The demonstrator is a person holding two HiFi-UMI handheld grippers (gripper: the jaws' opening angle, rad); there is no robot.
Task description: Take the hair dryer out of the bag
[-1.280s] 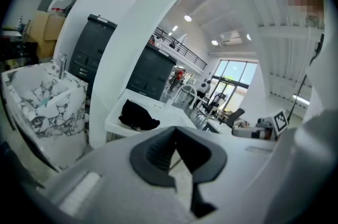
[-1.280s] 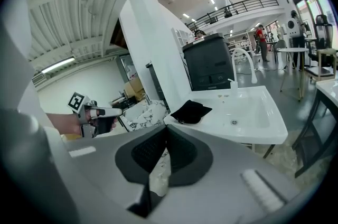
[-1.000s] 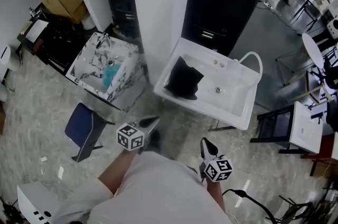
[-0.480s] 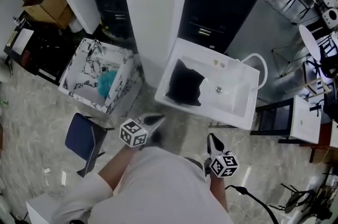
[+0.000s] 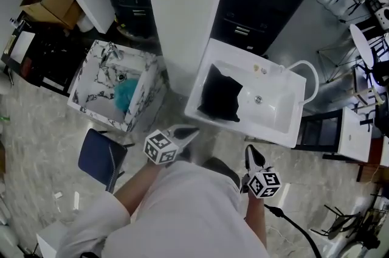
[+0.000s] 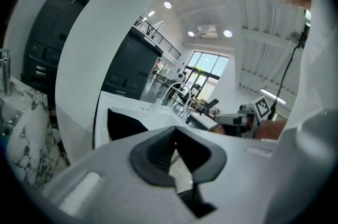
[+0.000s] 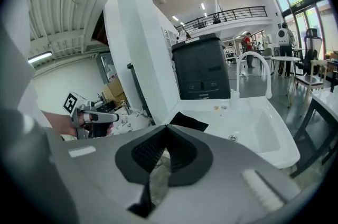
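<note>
A black bag (image 5: 220, 94) lies in the left part of a white sink (image 5: 285, 129); the hair dryer itself is hidden. My left gripper (image 5: 192, 130) is shut and empty, a short way in front of the sink's near left corner. Shut and empty too, the right gripper (image 5: 249, 150) hangs just before the sink's front edge. In the left gripper view the closed jaws (image 6: 174, 131) point towards the bag (image 6: 124, 122). The right gripper view shows its jaws (image 7: 168, 132) closed below the bag (image 7: 187, 121) and sink (image 7: 259, 133).
A marble-patterned sink (image 5: 146, 89) with a teal object stands to the left, a blue chair (image 5: 100, 156) in front of it. A white pillar (image 5: 182, 7) and black cabinet (image 5: 261, 1) rise behind the white sink. A curved faucet (image 5: 309, 77) sits at its right.
Both grippers have moved forward, closer to the white sink and the bag. Both stay shut.
</note>
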